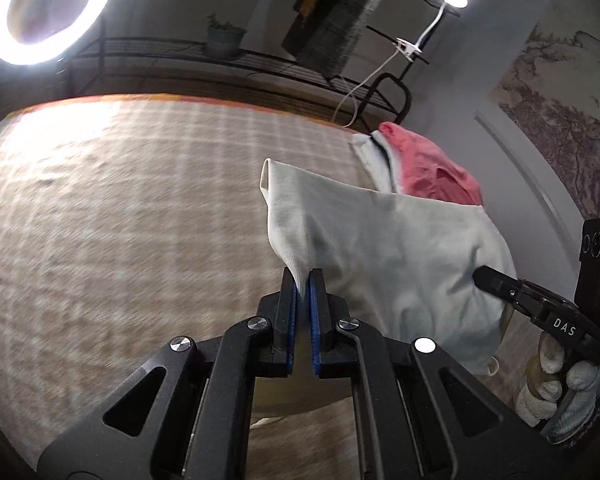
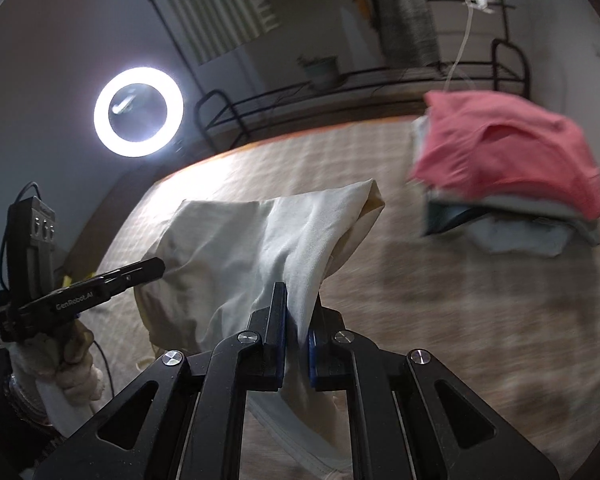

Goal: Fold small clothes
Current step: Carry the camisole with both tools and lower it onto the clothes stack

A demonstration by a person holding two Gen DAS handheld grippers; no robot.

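Observation:
A small cream-white garment (image 1: pixel 384 252) hangs in the air above the table, held at two edges. My left gripper (image 1: pixel 303 280) is shut on one edge of it. My right gripper (image 2: pixel 298 312) is shut on another edge of the same garment (image 2: pixel 268 240). The right gripper also shows in the left wrist view (image 1: pixel 480 274) at the garment's right side. The left gripper also shows in the right wrist view (image 2: pixel 158 266) at the garment's left side. The cloth sags in folds between the two grippers.
The table (image 1: pixel 120 200) wears a beige checked cloth. A pile of folded clothes topped by a pink one (image 2: pixel 508 152) lies at the far right; it also shows in the left wrist view (image 1: pixel 428 164). A ring light (image 2: pixel 138 111) and a black rack (image 1: pixel 260 60) stand behind.

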